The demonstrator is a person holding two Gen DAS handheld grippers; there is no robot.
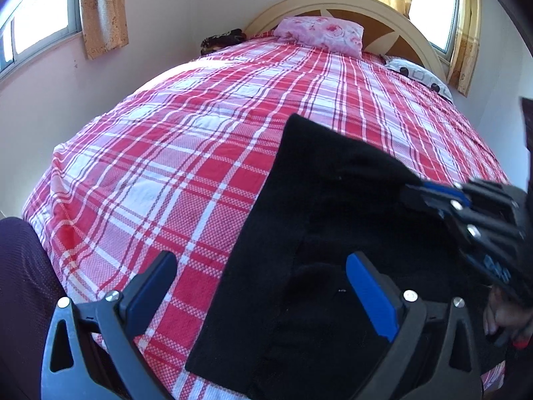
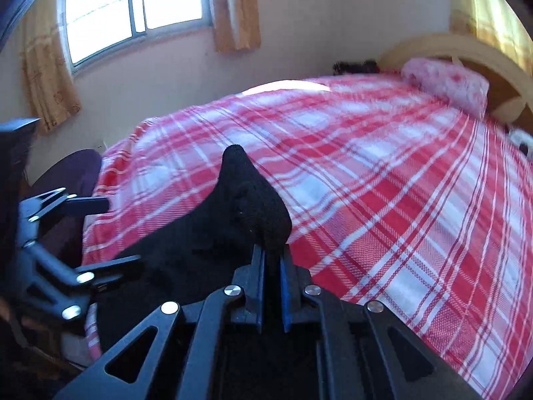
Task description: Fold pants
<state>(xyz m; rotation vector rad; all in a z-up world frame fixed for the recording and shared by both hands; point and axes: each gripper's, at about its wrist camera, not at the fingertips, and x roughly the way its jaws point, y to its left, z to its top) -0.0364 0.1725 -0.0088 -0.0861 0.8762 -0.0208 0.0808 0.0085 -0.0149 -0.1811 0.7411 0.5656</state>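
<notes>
On plaid bed (image 1: 166,173), black pants (image 1: 316,233), right claw (image 2: 271,260) clamped on them, left claw (image 1: 260,286) apart, pink pillow (image 1: 323,33) beyond.

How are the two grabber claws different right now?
The left gripper is open, its fingers spread wide above the black pants with nothing pinched; the right gripper is shut on the pants, lifting a peak of cloth. Both have black fingers with blue pads and point down toward the plaid bed cover.

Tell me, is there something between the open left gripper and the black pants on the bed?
Nothing visible. The left gripper is open directly over the near edge of the black pants, and only the plaid bedspread lies around them. The right gripper is shut on the pants.
</notes>
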